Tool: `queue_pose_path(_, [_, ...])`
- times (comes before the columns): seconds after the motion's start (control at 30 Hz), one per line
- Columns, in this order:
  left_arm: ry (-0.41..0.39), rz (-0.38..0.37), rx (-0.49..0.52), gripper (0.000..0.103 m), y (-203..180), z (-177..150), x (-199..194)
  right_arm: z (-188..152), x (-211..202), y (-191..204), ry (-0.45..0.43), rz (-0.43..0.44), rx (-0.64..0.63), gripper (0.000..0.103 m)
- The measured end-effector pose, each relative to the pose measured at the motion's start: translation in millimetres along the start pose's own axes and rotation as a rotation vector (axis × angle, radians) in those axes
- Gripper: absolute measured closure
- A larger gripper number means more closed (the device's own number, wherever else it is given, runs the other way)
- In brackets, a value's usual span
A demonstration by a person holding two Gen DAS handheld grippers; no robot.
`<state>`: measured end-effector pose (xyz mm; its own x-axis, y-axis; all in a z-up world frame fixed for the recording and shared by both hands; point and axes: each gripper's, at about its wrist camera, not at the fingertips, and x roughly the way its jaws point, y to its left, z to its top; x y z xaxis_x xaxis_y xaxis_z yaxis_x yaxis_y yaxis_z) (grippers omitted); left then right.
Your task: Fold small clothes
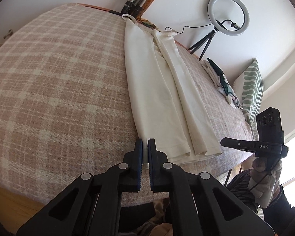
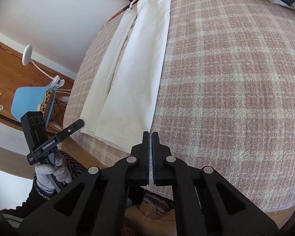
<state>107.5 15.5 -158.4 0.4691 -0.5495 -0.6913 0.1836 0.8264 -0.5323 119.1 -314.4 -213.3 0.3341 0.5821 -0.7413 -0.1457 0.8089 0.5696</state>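
Garment (image 1: 163, 90) top edge hard to discern

Left tongs (image 1: 145, 144) squeezed shut on corner of long white garment (image 1: 165, 90), lying flat on checked bed cover (image 1: 59, 82).

Cream garment (image 1: 167, 90) smooth matt cloth; plaid blanket (image 1: 59, 78) coarse woven wool.
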Motion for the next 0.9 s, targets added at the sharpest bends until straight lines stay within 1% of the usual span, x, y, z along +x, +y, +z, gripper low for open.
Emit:
queue_pose_path(0.03, [0.000,0.005,-0.007,0.098,1.8,0.3,-0.9,0.7,2.4,-2.6,0.007,0.027,0.016,0.094])
queue_pose_path(0.07, [0.002,0.008,-0.015,0.096,3.4,0.7,-1.0,-0.5,4.4,-4.5,0.011,0.044,0.028,0.088])
queue_pose_path(0.1, [0.006,0.007,-0.022,0.092,5.3,0.8,-1.2,-2.0,7.5,-4.8,0.017,0.050,0.031,0.085])
queue_pose_path(0.13, [0.014,0.007,-0.030,0.091,6.9,0.7,-0.4,-3.3,11.0,-4.9,0.026,0.051,0.029,0.085])
queue_pose_path(0.17, [0.031,0.010,-0.041,0.084,8.7,0.2,1.4,-5.5,16.8,-2.8,0.037,0.052,0.028,0.085])
queue_pose_path(0.2, [0.032,-0.008,-0.050,0.084,10.3,-0.2,1.6,-6.3,18.7,-0.6,0.031,0.062,0.027,0.085])
queue_pose_path(0.33, [0.050,-0.074,-0.079,0.084,12.3,-1.6,3.7,-6.8,24.9,1.1,0.055,0.112,0.033,0.085])
queue_pose_path(0.37, [0.053,-0.088,-0.078,0.084,11.7,-2.3,5.0,-6.7,26.3,2.3,0.056,0.119,0.024,0.085])
queue_pose_path(0.4, [0.050,-0.086,-0.069,0.087,10.4,-2.6,5.8,-6.0,27.6,4.4,0.056,0.119,0.015,0.092])
queue_pose_path(0.43, [0.047,-0.076,-0.057,0.094,8.8,-2.5,6.5,-5.7,28.6,5.4,0.057,0.109,0.008,0.095])
queue_pose_path(0.47, [0.053,-0.078,-0.057,0.100,8.7,-2.4,7.7,-5.4,29.6,7.2,0.057,0.100,0.004,0.096])
queue_pose_path(0.57, [0.019,-0.101,-0.061,0.099,6.7,-2.7,-2.4,-6.9,27.6,13.0,0.035,0.091,0.002,0.097])
queue_pose_path(0.63, [-0.004,-0.112,-0.047,0.099,3.3,-2.6,-8.8,-8.7,18.1,12.7,0.007,0.108,-0.006,0.097])
queue_pose_path(0.7, [0.011,-0.096,-0.032,0.099,3.0,-3.9,-3.6,-10.3,19.4,11.0,0.007,0.095,-0.010,0.097])
queue_pose_path(0.77, [0.034,-0.090,-0.050,0.099,5.9,-6.0,3.3,-10.4,27.2,6.8,0.032,0.084,0.011,0.097])
queue_pose_path(0.9, [0.002,-0.110,-0.050,0.099,3.2,-2.0,-6.1,-8.9,20.5,4.3,0.014,0.132,0.035,0.097])
